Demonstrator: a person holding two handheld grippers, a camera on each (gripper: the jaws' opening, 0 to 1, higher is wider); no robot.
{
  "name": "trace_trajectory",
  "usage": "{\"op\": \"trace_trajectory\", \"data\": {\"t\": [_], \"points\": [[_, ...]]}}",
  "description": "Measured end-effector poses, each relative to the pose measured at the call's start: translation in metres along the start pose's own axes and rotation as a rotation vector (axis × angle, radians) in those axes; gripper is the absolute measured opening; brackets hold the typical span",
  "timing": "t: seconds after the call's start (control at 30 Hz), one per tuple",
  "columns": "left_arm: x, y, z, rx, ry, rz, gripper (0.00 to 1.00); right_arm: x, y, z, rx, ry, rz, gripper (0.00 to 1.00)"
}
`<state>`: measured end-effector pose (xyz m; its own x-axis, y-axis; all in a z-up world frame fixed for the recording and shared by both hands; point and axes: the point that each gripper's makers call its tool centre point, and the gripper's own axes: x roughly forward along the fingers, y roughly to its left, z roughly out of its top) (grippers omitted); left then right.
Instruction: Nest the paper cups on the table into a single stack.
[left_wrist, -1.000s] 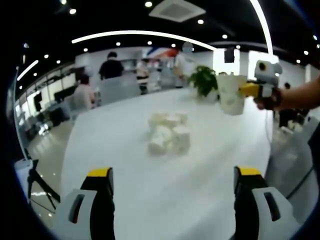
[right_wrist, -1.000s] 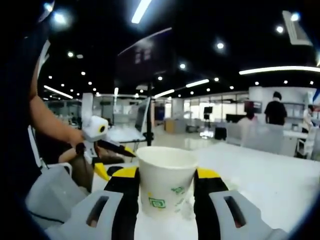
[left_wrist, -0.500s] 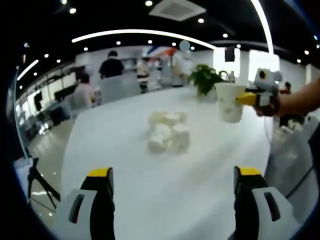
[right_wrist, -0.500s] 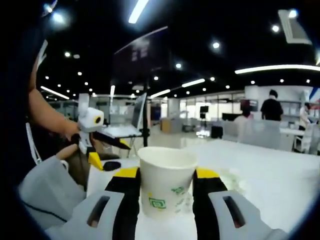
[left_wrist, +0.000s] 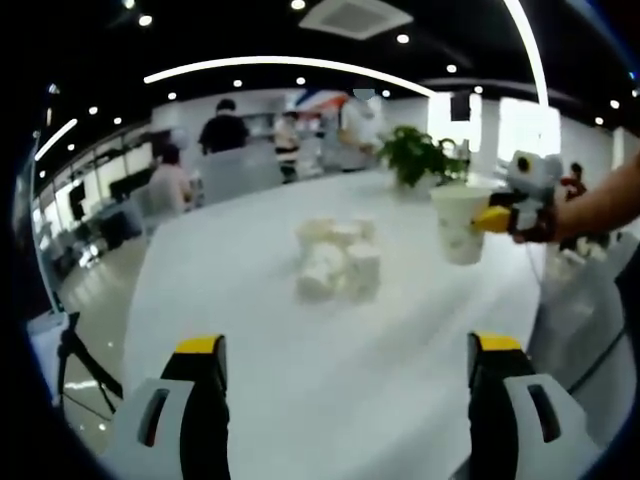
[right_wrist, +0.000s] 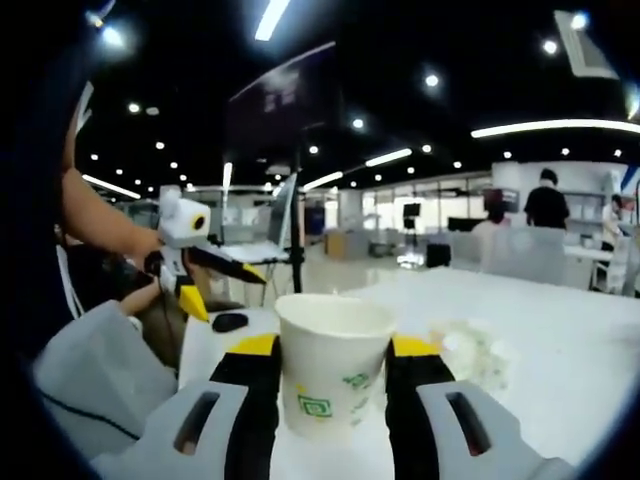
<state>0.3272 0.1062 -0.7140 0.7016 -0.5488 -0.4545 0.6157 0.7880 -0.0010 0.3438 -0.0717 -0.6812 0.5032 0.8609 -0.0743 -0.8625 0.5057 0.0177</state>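
Note:
Several white paper cups (left_wrist: 338, 262) lie and stand in a loose cluster at the middle of the white table (left_wrist: 300, 400). My left gripper (left_wrist: 347, 348) is wide open near the table's front edge, well short of the cluster, with nothing between its jaws. To the right, held above the table, my right gripper (left_wrist: 500, 215) carries an upright paper cup (left_wrist: 460, 225). In the right gripper view my right gripper (right_wrist: 332, 348) is shut on that white cup with a green logo (right_wrist: 330, 380). The cluster (right_wrist: 470, 350) shows blurred just right of it, and the open left gripper (right_wrist: 205, 270) is off to the left.
A potted plant (left_wrist: 415, 155) stands at the table's far end, with people seated and standing behind it. A tripod (left_wrist: 75, 365) stands off the table's left edge. A small black object (right_wrist: 230, 322) lies on the table below a laptop on a stand (right_wrist: 265, 245).
The right gripper has lowered with its cup toward the table beside the cluster, which has come into the right gripper view. The left gripper has stayed open and still.

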Motion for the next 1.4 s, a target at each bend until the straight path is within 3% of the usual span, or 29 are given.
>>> {"op": "trace_trajectory", "data": {"t": [0.27,1.13,1.3,1.4], "points": [[0.000,-0.001,-0.004,-0.005,0.010,-0.004,1.00,0.005,0.004,-0.013,0.010,0.013,0.006,0.37],[0.002,-0.003,-0.013,-0.033,0.030,-0.004,1.00,0.012,0.014,-0.080,0.056,0.118,0.016,0.37],[0.002,-0.004,-0.013,-0.038,0.024,-0.006,1.00,0.013,0.013,-0.101,0.076,0.157,0.011,0.37],[0.002,-0.005,-0.013,-0.036,0.024,-0.006,1.00,0.012,0.016,-0.102,0.082,0.159,0.007,0.37]]}}
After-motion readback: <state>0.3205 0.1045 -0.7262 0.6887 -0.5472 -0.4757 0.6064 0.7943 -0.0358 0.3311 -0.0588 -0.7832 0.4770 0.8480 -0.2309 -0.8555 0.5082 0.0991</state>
